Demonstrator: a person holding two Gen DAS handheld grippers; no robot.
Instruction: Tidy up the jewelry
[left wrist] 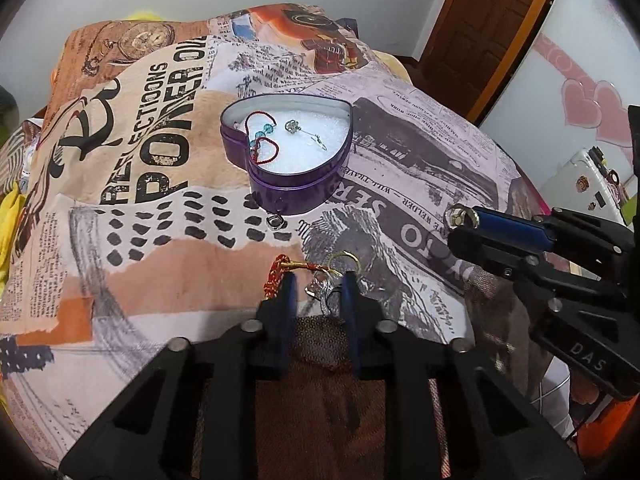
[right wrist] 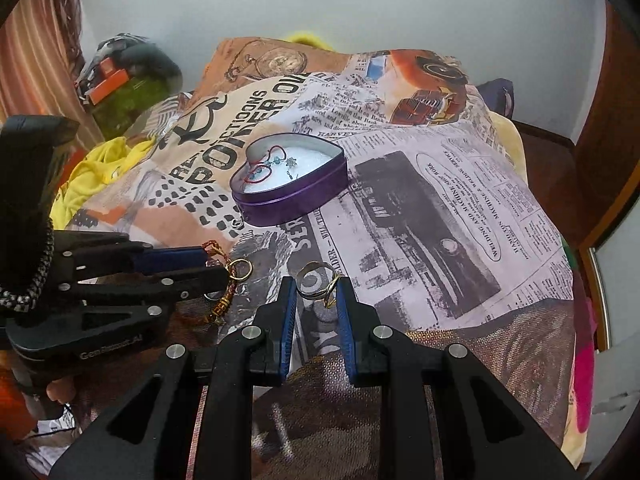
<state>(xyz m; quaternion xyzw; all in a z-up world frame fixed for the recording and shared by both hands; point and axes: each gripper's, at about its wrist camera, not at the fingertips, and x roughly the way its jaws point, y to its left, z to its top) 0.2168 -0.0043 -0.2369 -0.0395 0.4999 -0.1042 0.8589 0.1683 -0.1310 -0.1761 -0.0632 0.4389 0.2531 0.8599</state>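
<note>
A purple heart-shaped tin [left wrist: 294, 196] [right wrist: 296, 198] stands open on the printed bedspread, with white foam inside holding a red cord bracelet with blue beads [left wrist: 262, 138] [right wrist: 262, 170] and a small silver pin [left wrist: 304, 132]. My left gripper [left wrist: 318, 280] [right wrist: 208, 270] is open around a red and gold braided bracelet with a gold ring [left wrist: 308, 268] [right wrist: 228, 280] lying on the bedspread. My right gripper [right wrist: 316, 284] [left wrist: 460, 220] stands partly closed around a ring [right wrist: 318, 282] [left wrist: 462, 216] between its pads. A small silver ring [left wrist: 276, 222] [right wrist: 237, 223] lies just in front of the tin.
The bedspread [right wrist: 440, 200] covers a raised mound. A yellow cloth [right wrist: 92, 176] and clutter [right wrist: 124, 80] lie at the left. A wooden door [left wrist: 488, 28] and a white appliance [left wrist: 588, 184] stand at the right.
</note>
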